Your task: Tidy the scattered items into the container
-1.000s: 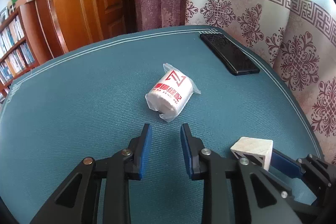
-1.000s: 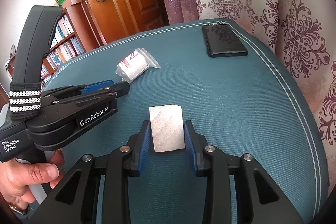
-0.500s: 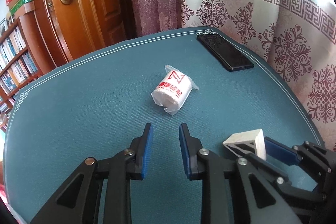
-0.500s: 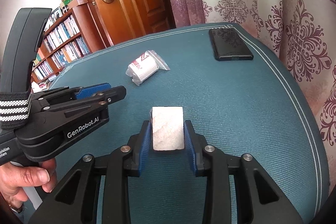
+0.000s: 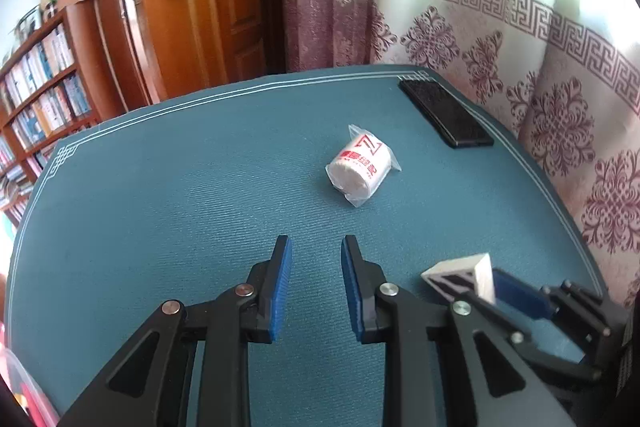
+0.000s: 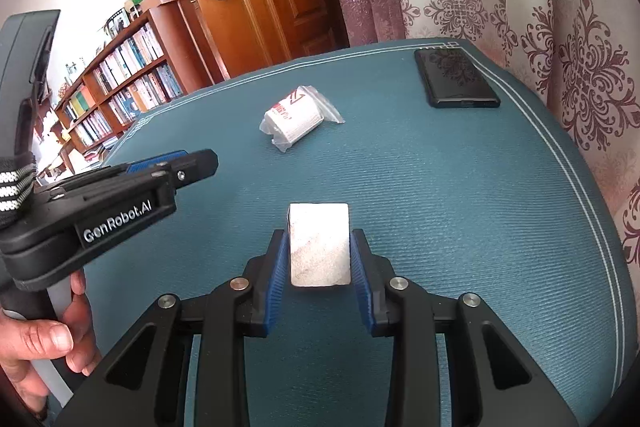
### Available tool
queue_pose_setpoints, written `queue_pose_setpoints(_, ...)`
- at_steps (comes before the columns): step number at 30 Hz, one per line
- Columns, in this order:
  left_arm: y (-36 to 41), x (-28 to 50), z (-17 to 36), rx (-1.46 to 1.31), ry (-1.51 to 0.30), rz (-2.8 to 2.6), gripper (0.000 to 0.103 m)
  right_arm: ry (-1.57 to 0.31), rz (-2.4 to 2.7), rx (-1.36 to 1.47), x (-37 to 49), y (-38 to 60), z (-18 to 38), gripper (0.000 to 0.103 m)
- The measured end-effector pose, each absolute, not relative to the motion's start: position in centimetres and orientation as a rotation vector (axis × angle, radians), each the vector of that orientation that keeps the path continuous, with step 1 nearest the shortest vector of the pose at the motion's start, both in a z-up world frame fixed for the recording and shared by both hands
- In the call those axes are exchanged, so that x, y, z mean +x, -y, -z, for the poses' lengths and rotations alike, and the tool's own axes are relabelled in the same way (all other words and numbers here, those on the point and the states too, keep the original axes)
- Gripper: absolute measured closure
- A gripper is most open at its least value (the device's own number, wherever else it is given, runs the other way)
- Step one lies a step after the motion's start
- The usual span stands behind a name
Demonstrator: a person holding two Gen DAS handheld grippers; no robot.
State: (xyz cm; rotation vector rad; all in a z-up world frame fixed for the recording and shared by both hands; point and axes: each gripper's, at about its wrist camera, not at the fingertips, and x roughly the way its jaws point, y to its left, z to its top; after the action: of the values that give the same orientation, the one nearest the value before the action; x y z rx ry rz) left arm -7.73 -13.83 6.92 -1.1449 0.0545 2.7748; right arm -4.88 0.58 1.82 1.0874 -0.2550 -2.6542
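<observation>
A white wooden block (image 6: 319, 245) is held off the teal table (image 6: 460, 207), and my right gripper (image 6: 319, 241) is shut on it. In the left wrist view the same block (image 5: 460, 273) shows at lower right, tilted, in the right gripper (image 5: 482, 281). A white roll in a clear plastic bag with red print (image 5: 362, 171) lies on the table ahead of my left gripper (image 5: 316, 247). That gripper is open with nothing between its blue pads. From the right wrist view, the roll (image 6: 294, 121) lies beyond the left gripper (image 6: 200, 163).
A black phone (image 5: 446, 113) lies by the far right table edge, next to the patterned curtain (image 5: 560, 115). A wooden door and a bookshelf (image 5: 36, 107) stand behind. A person's hand (image 6: 40, 343) grips the left tool. A pinkish translucent edge (image 5: 28, 395) shows at lower left.
Both grippers have drifted left, so the roll and phone sit further right in view. The block in the right gripper has risen and tilted. The left gripper stays open.
</observation>
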Motion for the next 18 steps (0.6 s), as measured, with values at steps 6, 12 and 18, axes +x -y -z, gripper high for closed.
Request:
queue_pose_setpoints(6, 14.8, -4.6, -7.4, -1.095, 0.133, -2.848, 0.074, 0.228, 2.638, 1.101, -4.5, 0.2, -1.4, 0.069)
queue_pose_setpoints(12, 16.2, -1.3, -10.6, -1.002, -0.197, -2.893, 0.071, 0.252, 2.647, 1.117, -4.6, -0.1, -1.2, 0.069)
queue_pose_setpoints(18, 19.5, 1.0, -13.9, -1.058, -0.432, -2.805, 0.071, 0.220, 2.661, 1.089, -4.3, 0.1, -1.7, 0.070)
